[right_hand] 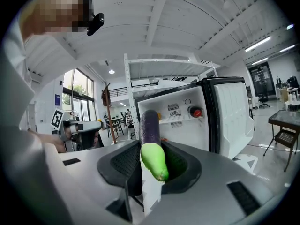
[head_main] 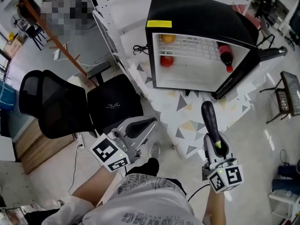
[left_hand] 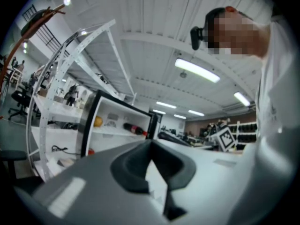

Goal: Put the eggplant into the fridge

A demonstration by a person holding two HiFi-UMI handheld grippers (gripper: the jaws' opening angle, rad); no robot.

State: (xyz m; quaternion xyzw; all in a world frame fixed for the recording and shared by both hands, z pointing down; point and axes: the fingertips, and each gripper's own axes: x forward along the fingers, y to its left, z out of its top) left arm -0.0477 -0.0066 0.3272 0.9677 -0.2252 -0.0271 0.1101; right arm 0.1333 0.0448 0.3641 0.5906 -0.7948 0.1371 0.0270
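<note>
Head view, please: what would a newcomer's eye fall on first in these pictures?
The long dark purple eggplant, green at its stem end, stands out at lower right, clamped in the right gripper. Ahead of it the black mini fridge stands open, with a dark red-capped bottle lying on its white wire shelf and a yellow-orange fruit at the shelf's left end.

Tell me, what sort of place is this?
Most likely an open lab or office workspace, not a home kitchen: a black office chair, a small fridge standing open, and long strip lights under a high ceiling.
</note>
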